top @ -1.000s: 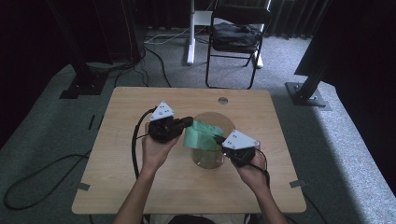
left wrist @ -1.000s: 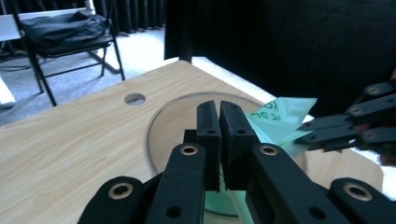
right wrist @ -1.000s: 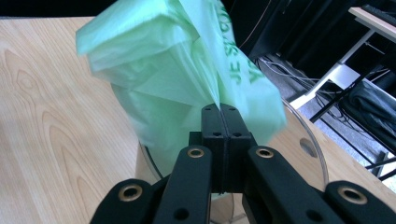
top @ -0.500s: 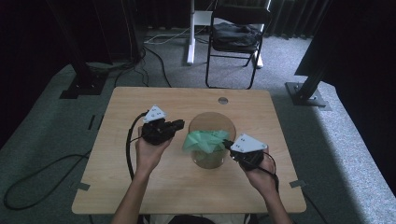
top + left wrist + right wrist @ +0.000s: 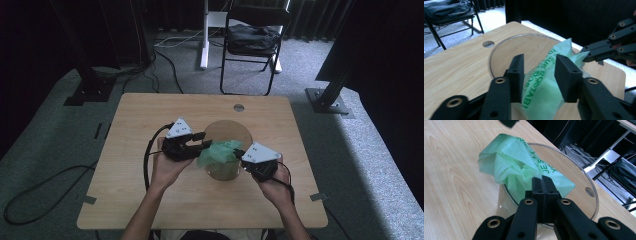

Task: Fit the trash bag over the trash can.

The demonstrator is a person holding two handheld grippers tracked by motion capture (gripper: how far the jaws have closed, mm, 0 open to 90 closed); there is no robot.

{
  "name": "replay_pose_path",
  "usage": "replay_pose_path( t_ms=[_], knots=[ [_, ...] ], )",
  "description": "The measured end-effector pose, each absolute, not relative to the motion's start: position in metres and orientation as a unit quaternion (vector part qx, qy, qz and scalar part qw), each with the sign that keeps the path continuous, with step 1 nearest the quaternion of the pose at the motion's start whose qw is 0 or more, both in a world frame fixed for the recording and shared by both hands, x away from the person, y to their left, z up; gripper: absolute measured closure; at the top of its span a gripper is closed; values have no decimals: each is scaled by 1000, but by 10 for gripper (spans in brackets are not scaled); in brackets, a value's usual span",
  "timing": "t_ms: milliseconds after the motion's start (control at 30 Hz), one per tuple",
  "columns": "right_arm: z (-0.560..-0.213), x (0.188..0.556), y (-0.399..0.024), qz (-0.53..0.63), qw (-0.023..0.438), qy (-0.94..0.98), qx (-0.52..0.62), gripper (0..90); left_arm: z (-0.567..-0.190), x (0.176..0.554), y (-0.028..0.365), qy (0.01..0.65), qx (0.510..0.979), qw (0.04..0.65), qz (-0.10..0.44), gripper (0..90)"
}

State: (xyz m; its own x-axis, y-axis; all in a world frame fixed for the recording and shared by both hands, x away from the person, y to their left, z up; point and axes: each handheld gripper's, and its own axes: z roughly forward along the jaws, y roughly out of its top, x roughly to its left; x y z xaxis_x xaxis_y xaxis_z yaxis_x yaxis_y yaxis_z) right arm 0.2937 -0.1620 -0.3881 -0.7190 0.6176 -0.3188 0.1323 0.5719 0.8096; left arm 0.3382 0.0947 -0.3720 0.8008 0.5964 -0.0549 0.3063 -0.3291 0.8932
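The crumpled pale green plastic bag point(image 5: 220, 152) drapes over the clear round glass container point(image 5: 227, 150), hiding its near rim, with the right gripper point(image 5: 543, 185) pinched tight on the film while the left gripper point(image 5: 539, 75), its jaws just opening, straddles it loosely.

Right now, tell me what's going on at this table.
A person is fitting a green plastic bag into a clear round container on the wooden table. The right gripper is shut on the bag at the container's rim. The left gripper has just been opening; its jaws stand apart with the bag's other edge between them.
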Motion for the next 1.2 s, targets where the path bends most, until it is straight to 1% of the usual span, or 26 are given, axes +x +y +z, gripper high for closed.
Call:
replay_pose_path(
  t_ms=[133, 300, 367, 533, 633, 667, 700, 767, 833, 867, 900, 933, 967, 1000, 1067, 1200],
  knots=[
    [-387, 294, -160, 406, 300, 834, 222, 900, -372, 336, 86, 269, 810, 501, 145, 540],
    [-387, 295, -158, 406, 298, 835, 221, 900, -372, 334, 80, 259, 814, 499, 145, 498],
    [-387, 295, -158, 406, 297, 835, 222, 900, -373, 333, 76, 248, 817, 499, 146, 491],
    [-385, 295, -157, 408, 297, 835, 220, 900, -376, 332, 68, 244, 825, 485, 157, 471],
    [-385, 295, -156, 408, 297, 835, 219, 900, -379, 332, 62, 240, 833, 472, 164, 476],
    [-385, 295, -156, 408, 297, 835, 218, 900, -380, 332, 61, 237, 836, 466, 167, 500],
    [-384, 295, -156, 407, 298, 836, 217, 900, -381, 332, 60, 237, 837, 464, 169, 548],
    [-384, 294, -156, 408, 297, 836, 216, 900, -381, 334, 61, 240, 836, 465, 167, 677],
    [-384, 294, -156, 406, 297, 837, 215, 900, -380, 335, 62, 243, 834, 467, 167, 786],
    [-384, 294, -157, 405, 297, 837, 215, 900, -380, 335, 62, 243, 834, 467, 167, 786],
    [-385, 293, -158, 403, 297, 838, 216, 900, -378, 338, 66, 259, 826, 472, 170, 842],
    [-385, 293, -158, 403, 297, 838, 216, 900, -376, 340, 69, 266, 821, 476, 169, 842],
    [-386, 292, -160, 401, 297, 839, 217, 900, -374, 342, 75, 281, 813, 481, 172, 888],
    [-386, 292, -162, 400, 297, 839, 218, 900, -373, 343, 77, 286, 810, 482, 173, 896],
    [-386, 291, -163, 400, 297, 839, 219, 900, -373, 343, 77, 286, 810, 482, 173, 899],
    [-386, 289, -167, 397, 298, 839, 222, 900, -371, 347, 89, 306, 798, 487, 181, 900]
  ],
)
